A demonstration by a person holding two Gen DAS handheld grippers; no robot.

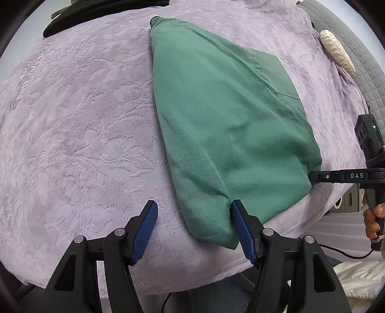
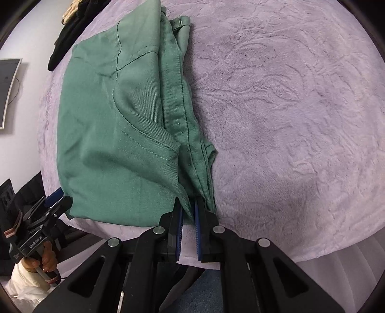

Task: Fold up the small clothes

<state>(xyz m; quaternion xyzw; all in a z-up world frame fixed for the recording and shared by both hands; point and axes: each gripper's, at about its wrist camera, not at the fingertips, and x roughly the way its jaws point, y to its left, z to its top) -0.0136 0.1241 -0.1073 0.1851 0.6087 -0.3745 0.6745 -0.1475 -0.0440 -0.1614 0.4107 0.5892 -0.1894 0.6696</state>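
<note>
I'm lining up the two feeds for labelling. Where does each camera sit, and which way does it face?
Left wrist view: sits behind the open left tool, looking across the lilac blanket at the green garment; the right tool and its hand show at right.
Right wrist view: sits behind the right tool, clamped on the green garment's near edge; the left tool shows at lower left.
Shared: garment, blanket, black clothing at the far edge.

Bare lilac blanket (image 1: 72, 134) lies open left of the green garment (image 1: 223, 130); black clothing (image 1: 79, 16) blocks the far corner.
</note>
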